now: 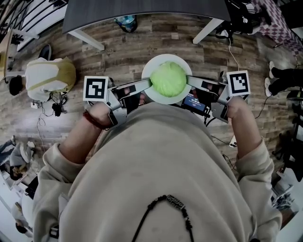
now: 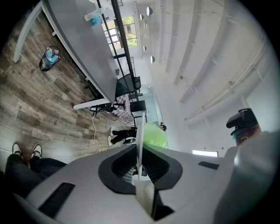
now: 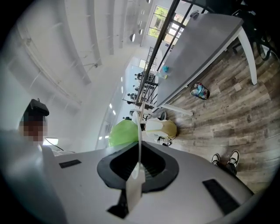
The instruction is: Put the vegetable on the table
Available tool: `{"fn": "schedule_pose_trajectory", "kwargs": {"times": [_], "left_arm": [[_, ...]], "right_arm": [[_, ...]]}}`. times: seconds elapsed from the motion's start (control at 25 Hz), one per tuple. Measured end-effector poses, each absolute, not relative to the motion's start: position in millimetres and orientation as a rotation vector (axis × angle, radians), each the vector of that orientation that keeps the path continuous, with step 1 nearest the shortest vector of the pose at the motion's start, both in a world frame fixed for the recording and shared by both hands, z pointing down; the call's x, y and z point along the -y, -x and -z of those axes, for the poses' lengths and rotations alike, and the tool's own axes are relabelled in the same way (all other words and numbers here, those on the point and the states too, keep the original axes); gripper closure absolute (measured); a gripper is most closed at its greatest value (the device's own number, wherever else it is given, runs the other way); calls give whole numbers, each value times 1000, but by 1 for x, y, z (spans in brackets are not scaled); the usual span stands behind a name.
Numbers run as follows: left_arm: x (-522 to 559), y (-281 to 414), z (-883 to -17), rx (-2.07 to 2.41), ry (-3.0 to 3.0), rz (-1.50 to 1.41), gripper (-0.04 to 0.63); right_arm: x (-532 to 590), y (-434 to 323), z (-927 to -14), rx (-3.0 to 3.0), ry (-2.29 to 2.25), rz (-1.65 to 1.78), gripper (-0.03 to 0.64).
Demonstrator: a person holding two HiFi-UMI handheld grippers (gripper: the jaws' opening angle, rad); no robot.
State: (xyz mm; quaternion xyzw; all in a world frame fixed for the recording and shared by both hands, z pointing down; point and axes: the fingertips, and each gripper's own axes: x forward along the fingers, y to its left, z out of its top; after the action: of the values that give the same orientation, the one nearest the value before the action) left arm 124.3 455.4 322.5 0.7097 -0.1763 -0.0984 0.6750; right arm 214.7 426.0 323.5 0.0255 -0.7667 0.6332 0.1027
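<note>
Our beige top (image 1: 156, 160) is nearest. Just past it, our left tool (image 1: 147, 85) and right tool (image 1: 190, 81) each pinch tight on one side of the white plate (image 1: 165, 57). We see the vegetable (image 1: 168, 79) on it, round and green with no long side, and the table (image 1: 142, 14) well ahead.

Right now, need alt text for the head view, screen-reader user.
Seen from above, a person in a beige sweatshirt holds a white plate carrying a round green vegetable, the left gripper and right gripper each clamped on opposite edges of its rim. Below is a wooden floor, with a grey table at the top of the view.
</note>
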Motion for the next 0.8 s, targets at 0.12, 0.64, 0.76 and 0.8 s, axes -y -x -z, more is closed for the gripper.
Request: {"fn": "schedule_pose_trajectory", "kwargs": {"times": [0.12,0.64,0.76,0.8], "left_arm": [[-451,-135,-323,391,-1584,240,561],[-427,-164,-323,408,-1612,197,561],[-417,-163,-323,396,-1606,197,561],[-415,-162,-324,390,-1599,197,561]], "right_arm": [[-419,-225,-323,2280,-76,-1839,591],[-399,-256,-322,2272,-92,-1857,592],[-390,-255,-324,2271,-105,-1864,592],[-387,-253,-325,2272,-107,-1862,592]]}}
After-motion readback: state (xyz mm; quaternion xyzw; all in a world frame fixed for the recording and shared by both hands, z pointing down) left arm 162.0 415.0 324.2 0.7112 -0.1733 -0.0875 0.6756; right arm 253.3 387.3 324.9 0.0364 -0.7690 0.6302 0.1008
